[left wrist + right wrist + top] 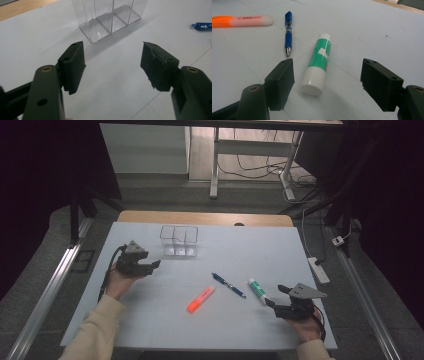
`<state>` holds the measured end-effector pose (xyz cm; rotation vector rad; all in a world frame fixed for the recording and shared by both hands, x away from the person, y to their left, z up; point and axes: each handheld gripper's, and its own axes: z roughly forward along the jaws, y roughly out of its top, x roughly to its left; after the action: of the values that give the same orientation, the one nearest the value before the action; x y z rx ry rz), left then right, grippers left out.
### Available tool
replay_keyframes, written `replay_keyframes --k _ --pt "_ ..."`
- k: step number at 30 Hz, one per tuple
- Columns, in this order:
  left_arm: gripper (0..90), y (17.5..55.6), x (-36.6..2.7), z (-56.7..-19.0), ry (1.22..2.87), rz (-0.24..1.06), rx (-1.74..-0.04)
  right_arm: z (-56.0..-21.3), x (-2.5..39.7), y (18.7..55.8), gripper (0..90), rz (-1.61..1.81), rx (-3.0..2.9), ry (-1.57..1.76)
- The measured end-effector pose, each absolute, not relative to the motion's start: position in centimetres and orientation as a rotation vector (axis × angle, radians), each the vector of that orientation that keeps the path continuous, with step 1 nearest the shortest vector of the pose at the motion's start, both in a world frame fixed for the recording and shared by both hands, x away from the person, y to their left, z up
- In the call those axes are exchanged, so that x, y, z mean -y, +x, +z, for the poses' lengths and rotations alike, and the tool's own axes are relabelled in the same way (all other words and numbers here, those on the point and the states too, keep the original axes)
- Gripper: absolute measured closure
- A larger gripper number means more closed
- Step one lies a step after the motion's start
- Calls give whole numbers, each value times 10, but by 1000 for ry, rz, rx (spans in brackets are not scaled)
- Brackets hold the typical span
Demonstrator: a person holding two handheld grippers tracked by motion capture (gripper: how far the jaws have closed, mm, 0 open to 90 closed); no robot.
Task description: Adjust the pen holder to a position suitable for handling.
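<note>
A green and white glue stick [257, 290] [318, 63] lies on the white board, its cap end toward my right gripper [278, 295] [325, 75], which stands open just short of it. A blue pen [228, 285] [288, 32] and an orange highlighter [200, 299] [240, 20] lie side by side to the left of the glue stick. My left gripper [155, 265] [112, 62] is open with nothing between its fingers, near a clear plastic organizer [179, 240] [110, 17] with several compartments.
The white board [250, 250] covers a wooden table [200, 217]. A power strip [319, 270] and cables lie on the floor at the right. Desk legs [215, 165] stand beyond the table.
</note>
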<state>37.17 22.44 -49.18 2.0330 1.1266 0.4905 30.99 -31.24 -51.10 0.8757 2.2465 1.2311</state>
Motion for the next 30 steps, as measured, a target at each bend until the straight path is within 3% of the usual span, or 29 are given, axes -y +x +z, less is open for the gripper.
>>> replay_keyframes --k 9,23,30 --pt "487 394 -224 -485 2041 509 -1158 -508 314 306 266 1256 -2229 879" --pt "876 415 -231 -487 2013 545 -1209 -509 311 306 268 1254 -2238 879" --pt "886 429 -229 -493 2037 516 -1222 -509 311 306 268 1255 -2236 879"
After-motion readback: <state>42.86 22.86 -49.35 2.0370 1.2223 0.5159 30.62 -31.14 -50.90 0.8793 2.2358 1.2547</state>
